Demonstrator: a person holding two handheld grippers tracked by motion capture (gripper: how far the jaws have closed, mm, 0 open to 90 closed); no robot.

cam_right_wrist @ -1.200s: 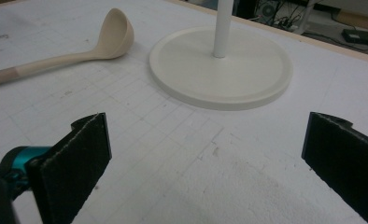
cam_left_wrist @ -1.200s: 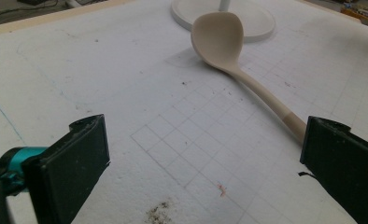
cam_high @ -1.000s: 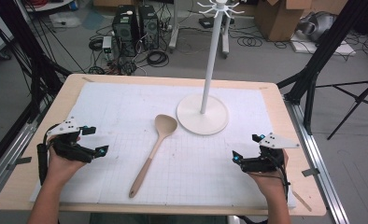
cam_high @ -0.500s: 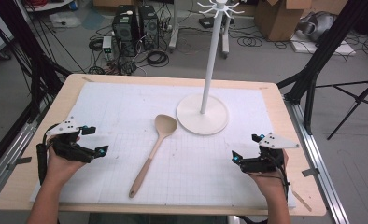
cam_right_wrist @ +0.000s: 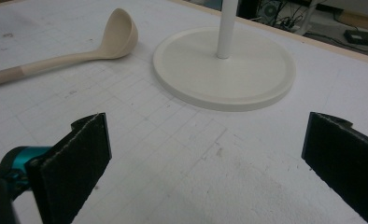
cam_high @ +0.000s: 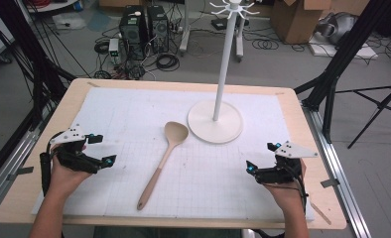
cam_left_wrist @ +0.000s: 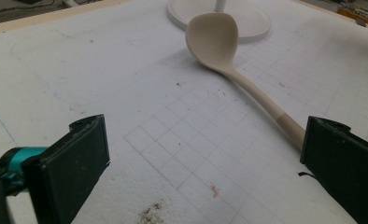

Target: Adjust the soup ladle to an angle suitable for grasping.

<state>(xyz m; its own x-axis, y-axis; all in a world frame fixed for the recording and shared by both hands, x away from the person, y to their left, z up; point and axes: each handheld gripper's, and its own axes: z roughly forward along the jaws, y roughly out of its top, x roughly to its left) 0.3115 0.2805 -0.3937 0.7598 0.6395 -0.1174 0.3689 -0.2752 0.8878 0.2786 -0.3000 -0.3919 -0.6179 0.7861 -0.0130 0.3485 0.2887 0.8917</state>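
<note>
From the high view, both tools are parked near my edge of the counter (cam_high: 44,196). The left tool (cam_high: 98,149) and right tool (cam_high: 262,157) both have jaws spread and hold nothing. The wooden spoon (cam_high: 161,159) lies flat between them on the white grid mat (cam_high: 134,114), bowl toward the hanger stand (cam_high: 216,119), just beside its round base but not touching as far as I can tell. So I'd call this the pre-reach step.

Left gripper view: the spoon (cam_left_wrist: 233,60) runs diagonally and its handle end sits right by one jaw. The next move is probably sliding over and closing on that handle.

Right gripper view: the stand base (cam_right_wrist: 224,67) is dead ahead, the spoon (cam_right_wrist: 74,51) off to the side.

The mat's a bit scuffed. The room's cluttered, with PC towers (cam_high: 144,25), cables and boxes on the floor.
</note>
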